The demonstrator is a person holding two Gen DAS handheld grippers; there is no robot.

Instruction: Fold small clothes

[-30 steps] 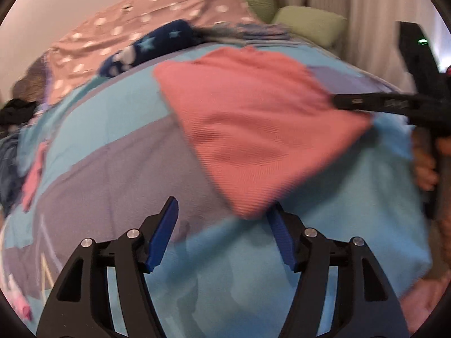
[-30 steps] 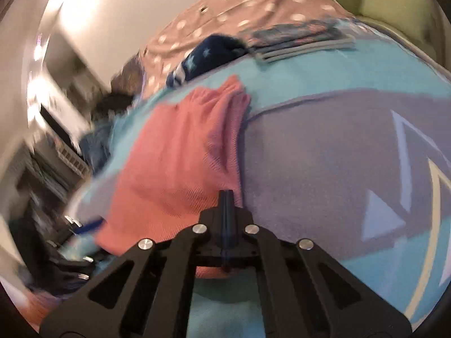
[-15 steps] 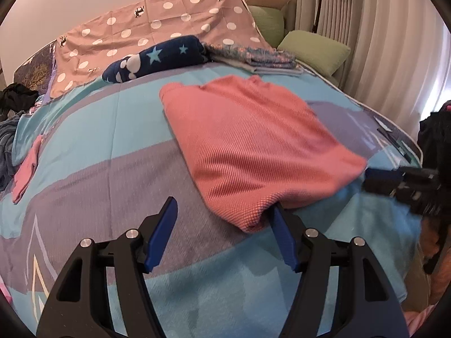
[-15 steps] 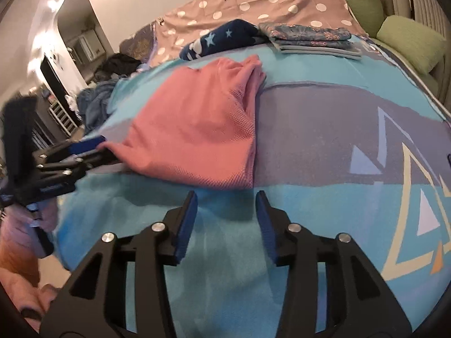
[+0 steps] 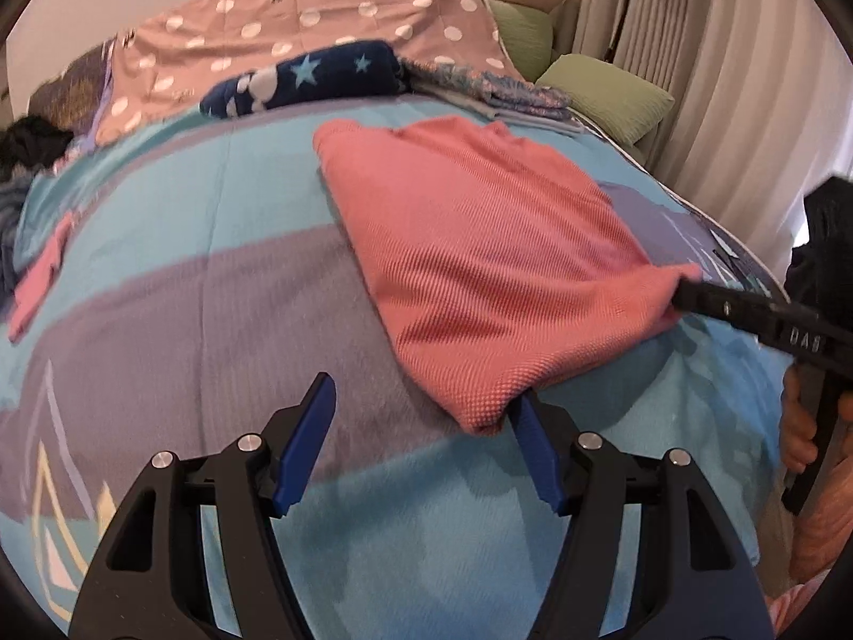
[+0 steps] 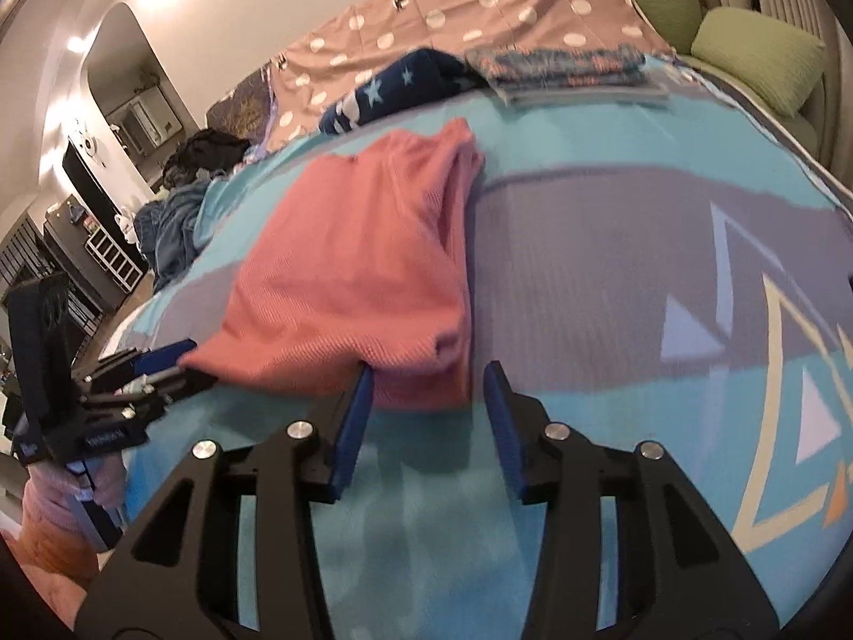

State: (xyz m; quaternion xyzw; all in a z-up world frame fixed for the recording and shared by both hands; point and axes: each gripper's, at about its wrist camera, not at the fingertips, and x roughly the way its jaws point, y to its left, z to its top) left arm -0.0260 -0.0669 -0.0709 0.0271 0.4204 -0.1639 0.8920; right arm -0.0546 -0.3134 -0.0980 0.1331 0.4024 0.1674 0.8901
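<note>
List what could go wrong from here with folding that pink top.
1. Both claws are open: the left claw and right claw only flank corners of the pink top, so closing may catch the blue bedspread too.
2. The top's far end looks bunched, so folding now may trap creases.

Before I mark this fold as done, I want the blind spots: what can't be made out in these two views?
- Pink garment: its underside and any tucked-in parts, hidden by its own top layer in both views.
- Folded stack at the far end: what pieces it holds, blurred in the right wrist view.
- Right tongs: tips seen edge-on in the left wrist view, contact with the cloth unclear.
</note>
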